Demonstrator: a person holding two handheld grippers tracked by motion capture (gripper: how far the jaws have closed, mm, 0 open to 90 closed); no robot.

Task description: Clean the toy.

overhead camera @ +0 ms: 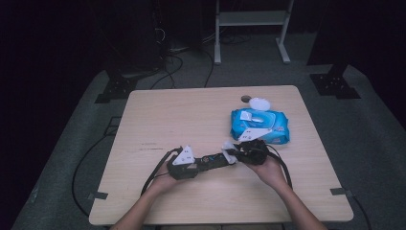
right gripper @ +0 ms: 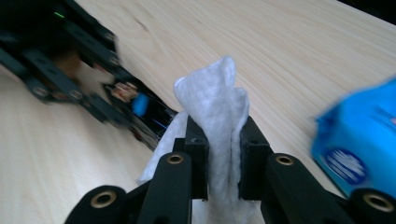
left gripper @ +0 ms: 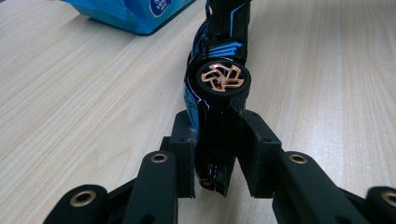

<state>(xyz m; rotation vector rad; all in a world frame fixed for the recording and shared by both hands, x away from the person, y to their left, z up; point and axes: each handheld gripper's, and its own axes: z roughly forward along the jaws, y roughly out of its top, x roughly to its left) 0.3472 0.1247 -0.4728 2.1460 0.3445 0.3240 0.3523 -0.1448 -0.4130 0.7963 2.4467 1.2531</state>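
No legible text in any view. The blue wipes pack carries printed labels: a dark oval with white lettering in both gripper views, too blurred or cropped to read; brand cannot be determined

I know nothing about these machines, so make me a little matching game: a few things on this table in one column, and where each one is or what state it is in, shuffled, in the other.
Things:
1. black and blue toy car with gold wheels
2. white wet wipe
3. blue pack of wipes
4. round white lid

Places or states:
A. lying on the wooden table, behind the pack
B. clamped in the right gripper
C. clamped in the left gripper
D. resting on the table's right half, flap open

Pairs: 1-C, 2-B, 3-D, 4-A
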